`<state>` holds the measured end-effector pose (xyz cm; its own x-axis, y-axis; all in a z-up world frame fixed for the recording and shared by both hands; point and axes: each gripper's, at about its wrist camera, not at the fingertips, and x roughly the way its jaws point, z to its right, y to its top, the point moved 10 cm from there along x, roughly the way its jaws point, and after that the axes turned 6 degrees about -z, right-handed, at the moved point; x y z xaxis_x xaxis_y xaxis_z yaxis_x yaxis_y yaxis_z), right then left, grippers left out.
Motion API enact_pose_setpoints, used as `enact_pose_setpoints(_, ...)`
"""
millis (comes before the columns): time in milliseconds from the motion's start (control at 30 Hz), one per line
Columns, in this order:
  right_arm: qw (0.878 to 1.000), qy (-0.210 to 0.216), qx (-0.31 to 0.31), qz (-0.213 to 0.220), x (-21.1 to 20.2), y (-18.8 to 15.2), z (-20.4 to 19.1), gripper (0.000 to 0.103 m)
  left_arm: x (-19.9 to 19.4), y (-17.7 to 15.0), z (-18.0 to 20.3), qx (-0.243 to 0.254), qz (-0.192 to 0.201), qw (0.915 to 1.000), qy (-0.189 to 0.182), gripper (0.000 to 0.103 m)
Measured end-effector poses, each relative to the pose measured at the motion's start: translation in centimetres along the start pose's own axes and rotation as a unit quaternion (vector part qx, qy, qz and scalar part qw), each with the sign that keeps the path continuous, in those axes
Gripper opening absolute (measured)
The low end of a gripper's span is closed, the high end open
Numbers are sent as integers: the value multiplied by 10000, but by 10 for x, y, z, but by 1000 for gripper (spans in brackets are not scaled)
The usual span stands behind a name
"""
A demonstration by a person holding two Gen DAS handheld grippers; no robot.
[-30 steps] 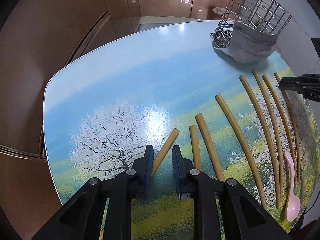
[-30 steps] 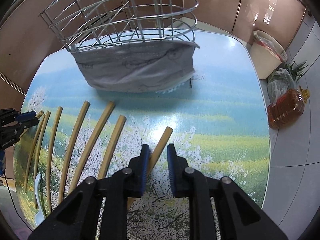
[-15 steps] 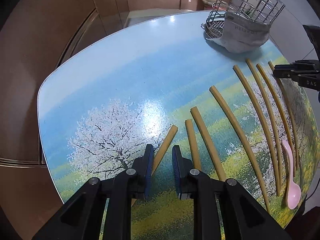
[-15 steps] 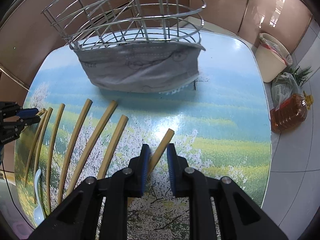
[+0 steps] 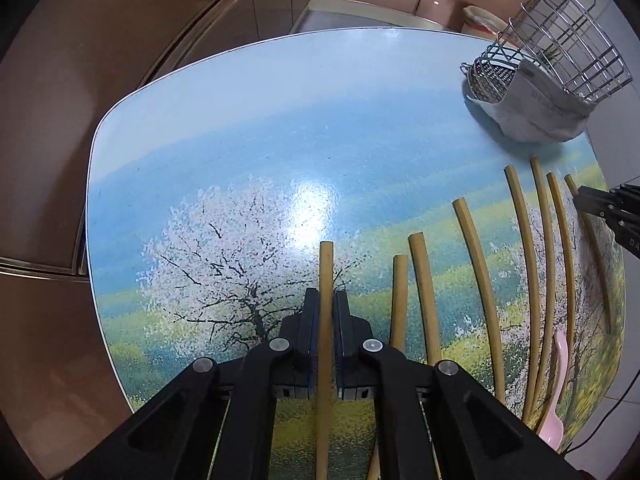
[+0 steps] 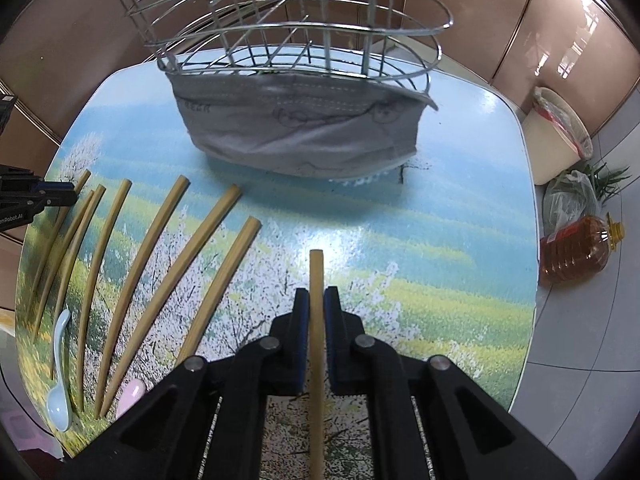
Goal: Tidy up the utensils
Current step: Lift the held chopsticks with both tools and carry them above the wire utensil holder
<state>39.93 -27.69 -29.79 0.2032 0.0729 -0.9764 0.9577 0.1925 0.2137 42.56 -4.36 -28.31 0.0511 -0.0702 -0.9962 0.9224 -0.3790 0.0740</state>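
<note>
Both pairs of jaws have just been closing, and each chopstick that lay slanted between them a second ago now runs straight down the middle of its grip.

From the left wrist, the left gripper (image 5: 326, 312) has its blue pads pressed onto a yellow-tan bamboo chopstick (image 5: 326, 272) whose tip reaches over the painted cherry tree on the glossy landscape-print table (image 5: 224, 128). Just to its right lie six more loose bamboo chopsticks (image 5: 476, 264), fanned side by side, with a pink plastic spoon (image 5: 554, 400) at the table's near right edge. The tilted wire utensil basket (image 5: 560, 40) stands at the far right corner, a grey face mask (image 5: 532, 112) draped against its base. The right gripper's black tip shows at the right edge.

From the right wrist, the right gripper (image 6: 316, 312) is clamped on a second bamboo chopstick (image 6: 316, 280). The basket and mask stand straight beyond it. A white plastic spoon (image 6: 60, 376) lies far left among the sticks. Off the table to the right stand an amber oil bottle (image 6: 576, 252) and a cream waste bin (image 6: 560, 136).
</note>
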Motion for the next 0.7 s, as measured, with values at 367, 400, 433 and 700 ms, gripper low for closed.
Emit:
enact_pose_setpoints(367,9998,-131,-105,59,-2,-2,-8,7,-4,-17,22,485,346,9981,156,6)
enact_pose_setpoints(400,9998,-136,-86,84,-3,-2,-8,7,-5,-18,23,521,411,9975,222,6)
enact_pose_setpoints(433,9998,-137,-73,111,-3,-2,-9,6,-6,-20,24,525,457,9972,262,6)
enact_pose_setpoints(700,9970,116,-34,763,-35,-12,-23,6,-44,-43,19,337,1124,9925,330,6)
